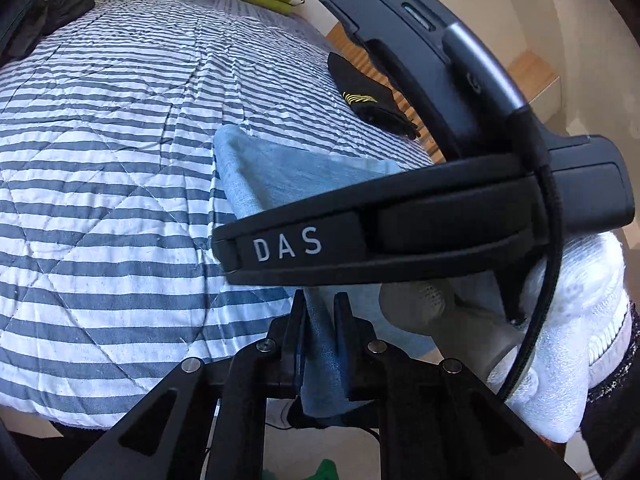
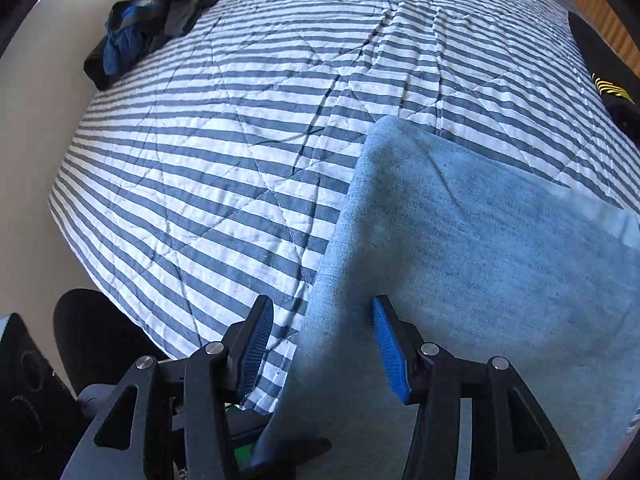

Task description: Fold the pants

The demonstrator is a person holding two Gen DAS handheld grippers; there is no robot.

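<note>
Right wrist view shows the right gripper (image 2: pixel 322 350) spread astride the pants (image 2: pixel 460 240) edge, while the left gripper (image 1: pixel 318 344) pinches them.

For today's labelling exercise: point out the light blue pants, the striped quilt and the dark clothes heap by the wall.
pants (image 2: pixel 480 240): right wrist view, on the flat cloth panel.
quilt (image 2: pixel 240 140): right wrist view, on bare striped middle.
clothes heap (image 2: pixel 152 20): right wrist view, on the crumpled dark and blue cloth.
</note>
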